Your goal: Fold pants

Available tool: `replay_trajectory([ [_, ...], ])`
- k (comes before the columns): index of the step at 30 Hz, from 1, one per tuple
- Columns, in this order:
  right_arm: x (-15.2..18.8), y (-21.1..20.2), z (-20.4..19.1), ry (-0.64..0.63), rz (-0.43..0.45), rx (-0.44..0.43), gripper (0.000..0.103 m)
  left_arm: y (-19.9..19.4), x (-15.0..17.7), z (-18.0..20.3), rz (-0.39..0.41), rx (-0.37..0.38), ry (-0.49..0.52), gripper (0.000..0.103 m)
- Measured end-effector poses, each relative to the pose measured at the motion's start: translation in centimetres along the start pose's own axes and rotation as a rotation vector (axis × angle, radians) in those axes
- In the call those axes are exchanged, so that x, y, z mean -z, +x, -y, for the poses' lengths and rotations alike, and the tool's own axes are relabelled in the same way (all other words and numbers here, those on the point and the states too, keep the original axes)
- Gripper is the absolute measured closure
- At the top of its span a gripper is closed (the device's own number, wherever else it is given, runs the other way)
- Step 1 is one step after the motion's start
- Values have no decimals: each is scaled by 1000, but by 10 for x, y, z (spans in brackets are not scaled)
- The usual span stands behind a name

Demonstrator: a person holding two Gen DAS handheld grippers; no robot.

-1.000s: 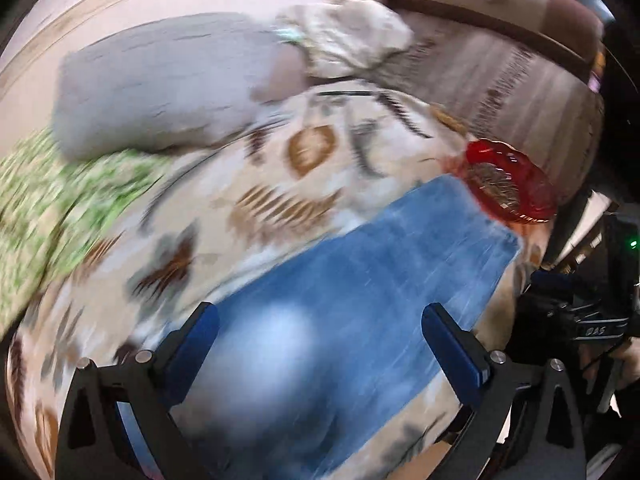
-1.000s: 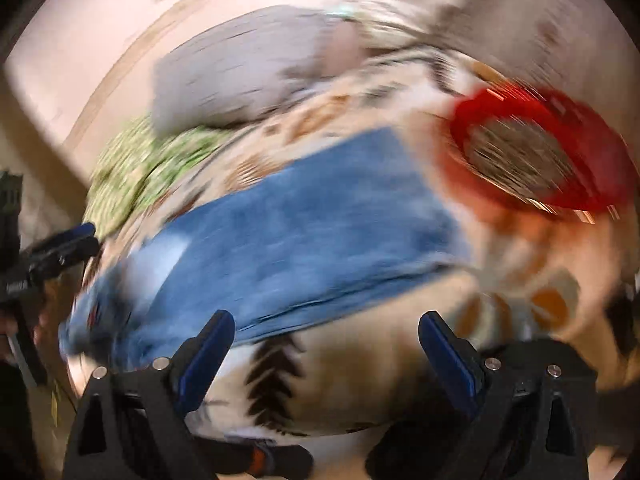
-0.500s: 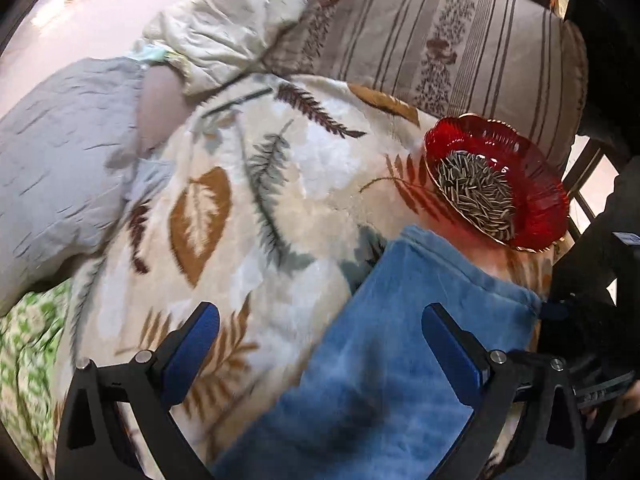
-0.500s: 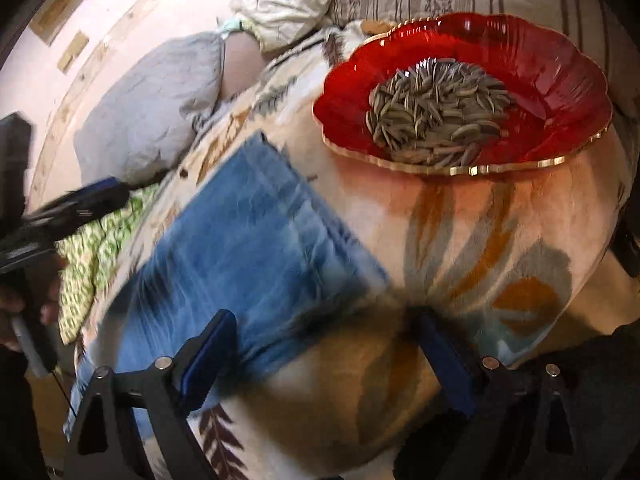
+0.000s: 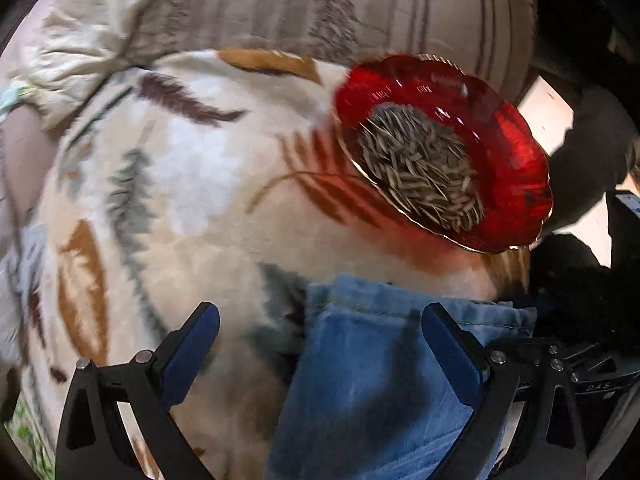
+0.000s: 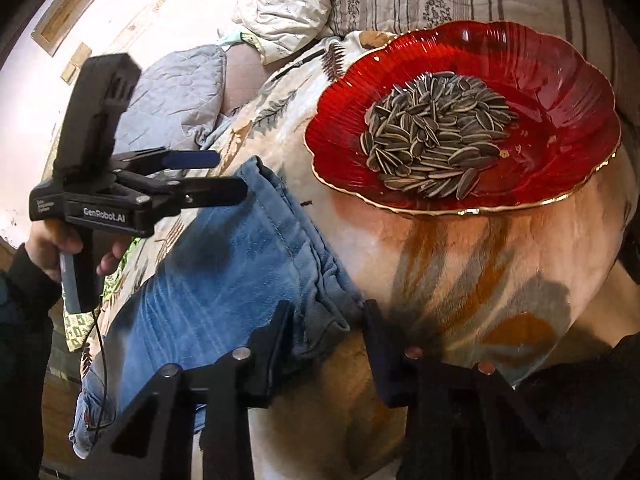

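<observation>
— From the left wrist view, what's that claw doing?

— The left claw [image 5: 320, 344] is spread wide with nothing between its blue pads. It is tipped down over the hem end of the jeans [image 5: 384, 380]. The denim lies under its right finger and runs back below it. The left finger is over the leaf-print blanket [image 5: 192, 184].

— And ahead of it?

— Past the fingertips, up and to the right, a red dish [image 5: 508, 168] of sunflower seeds [image 5: 416, 168] sits on the blanket, close to the denim's edge but apart from it. A striped cushion [image 5: 360, 4] lies beyond.

— Now the right wrist view.

— The right claw [image 6: 326, 328] is partly closed, its two dark fingers standing on either side of the jeans' [image 6: 224, 280] near corner. I can't tell whether they touch the cloth. The denim stretches away to its left. There the person's left hand [image 6: 60, 244] grips the handle of the left claw [image 6: 224, 176], held level above the far hem, fingers parted. The red dish [image 6: 560, 92] lies ahead and right, and a grey quilt [image 6: 176, 92] further left.
</observation>
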State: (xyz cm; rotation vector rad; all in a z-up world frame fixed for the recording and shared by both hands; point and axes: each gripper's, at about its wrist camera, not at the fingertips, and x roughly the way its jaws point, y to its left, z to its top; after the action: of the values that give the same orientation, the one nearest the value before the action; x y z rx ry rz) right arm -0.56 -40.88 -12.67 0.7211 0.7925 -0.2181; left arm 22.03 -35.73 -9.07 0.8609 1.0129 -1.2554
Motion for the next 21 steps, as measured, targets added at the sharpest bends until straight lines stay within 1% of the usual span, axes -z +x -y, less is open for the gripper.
replay_trajectory([
  [3,-1,6,-4,-24,0,25,61,21,-3,-2,-79,36,-13,2],
  [4,0,6,-6,-30,0,31,60,29,-2,-4,-110,66,-31,2],
  [5,1,4,-5,-29,-2,30,59,35,0,-4,-131,111,-48,9],
  [6,2,4,-5,-22,-4,26,58,37,1,-3,-134,131,-51,15],
  [7,2,3,-4,-12,-6,20,58,35,3,-1,-118,132,-41,16],
  [8,3,2,-1,1,-11,10,58,34,4,-2,-112,150,-39,25],
  [9,4,1,1,14,-15,1,58,32,4,-3,-108,174,-46,38],
  [10,6,0,3,26,-19,-6,58,29,4,-5,-104,196,-57,46],
  [12,7,-1,5,34,-20,-15,57,25,4,-6,-95,220,-66,69],
  [13,8,0,5,35,-17,-16,56,24,4,-6,-93,233,-67,70],
  [15,7,2,6,43,-16,-26,47,23,6,-4,-87,230,-64,76],
  [17,7,4,1,25,-12,-19,42,22,8,-2,-77,223,-59,77],
  [20,8,6,-7,-16,10,15,41,20,11,0,-70,214,-55,79],
  [21,8,6,-8,-19,18,22,43,20,11,1,-70,212,-58,79],
])
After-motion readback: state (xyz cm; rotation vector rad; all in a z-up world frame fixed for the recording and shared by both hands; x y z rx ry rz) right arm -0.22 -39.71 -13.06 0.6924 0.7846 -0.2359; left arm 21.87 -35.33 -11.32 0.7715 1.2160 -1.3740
